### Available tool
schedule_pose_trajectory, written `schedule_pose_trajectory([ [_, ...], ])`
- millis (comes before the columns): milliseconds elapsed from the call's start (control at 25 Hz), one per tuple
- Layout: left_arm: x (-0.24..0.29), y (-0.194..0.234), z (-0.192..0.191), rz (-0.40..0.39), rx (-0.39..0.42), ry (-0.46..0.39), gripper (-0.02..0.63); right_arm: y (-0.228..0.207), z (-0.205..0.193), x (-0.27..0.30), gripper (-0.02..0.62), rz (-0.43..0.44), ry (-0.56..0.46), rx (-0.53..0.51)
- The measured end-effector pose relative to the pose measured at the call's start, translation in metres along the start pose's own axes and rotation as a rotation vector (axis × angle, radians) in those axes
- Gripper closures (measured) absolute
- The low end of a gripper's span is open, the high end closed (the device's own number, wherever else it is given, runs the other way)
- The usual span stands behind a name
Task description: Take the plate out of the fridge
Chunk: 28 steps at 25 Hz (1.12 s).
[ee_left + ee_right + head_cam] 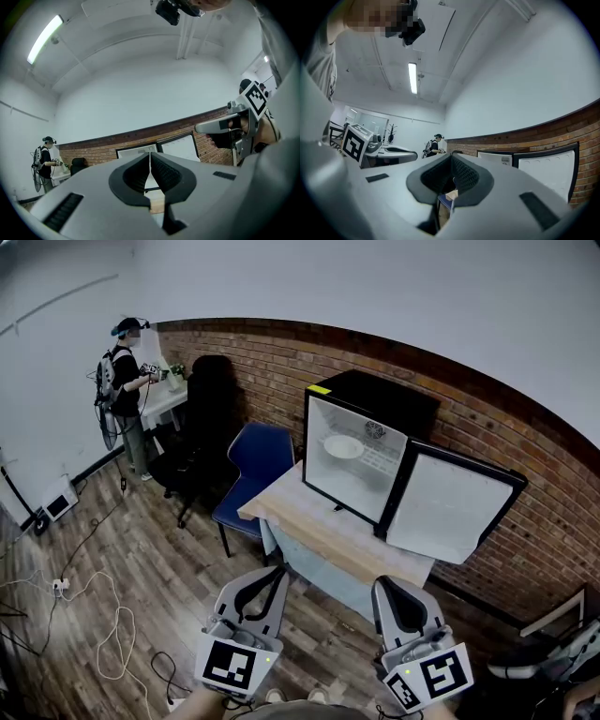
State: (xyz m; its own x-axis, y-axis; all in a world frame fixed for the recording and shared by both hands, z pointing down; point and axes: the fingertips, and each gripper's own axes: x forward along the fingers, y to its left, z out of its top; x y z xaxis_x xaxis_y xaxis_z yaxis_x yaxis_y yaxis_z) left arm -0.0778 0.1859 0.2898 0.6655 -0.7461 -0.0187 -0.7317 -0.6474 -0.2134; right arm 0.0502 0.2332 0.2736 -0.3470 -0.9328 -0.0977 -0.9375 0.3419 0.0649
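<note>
A white plate [343, 446] lies on a shelf inside the black mini fridge [375, 395], which stands on a wooden table [319, 532]. The fridge door [455, 507] is swung wide open to the right. Both grippers are low and well short of the table, pointing toward the fridge. My left gripper [270, 571] is shut with nothing in it; in the left gripper view its tips [150, 154] meet. My right gripper [392, 583] is shut and empty too, its tips [451, 155] closed together. In both gripper views the jaws hide the plate.
A blue chair [258, 460] stands at the table's left end, with a black office chair [202, 418] behind it. A person [127, 390] stands at a white desk far left. Cables [103, 615] trail over the wood floor. A brick wall [525, 456] runs behind the fridge.
</note>
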Motion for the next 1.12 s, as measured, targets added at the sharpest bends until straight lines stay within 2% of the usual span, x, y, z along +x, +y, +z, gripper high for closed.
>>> schedule_pose_trajectory([
  [480, 0.023, -0.016, -0.007, 0.023, -0.013, 0.024, 0.584, -0.025, -0.014, 0.004, 0.563, 0.042, 0.011, 0.012],
  [1120, 0.036, -0.037, -0.017, 0.099, -0.018, 0.053, 0.583, -0.046, -0.030, -0.001, 0.563, 0.132, 0.005, 0.029],
])
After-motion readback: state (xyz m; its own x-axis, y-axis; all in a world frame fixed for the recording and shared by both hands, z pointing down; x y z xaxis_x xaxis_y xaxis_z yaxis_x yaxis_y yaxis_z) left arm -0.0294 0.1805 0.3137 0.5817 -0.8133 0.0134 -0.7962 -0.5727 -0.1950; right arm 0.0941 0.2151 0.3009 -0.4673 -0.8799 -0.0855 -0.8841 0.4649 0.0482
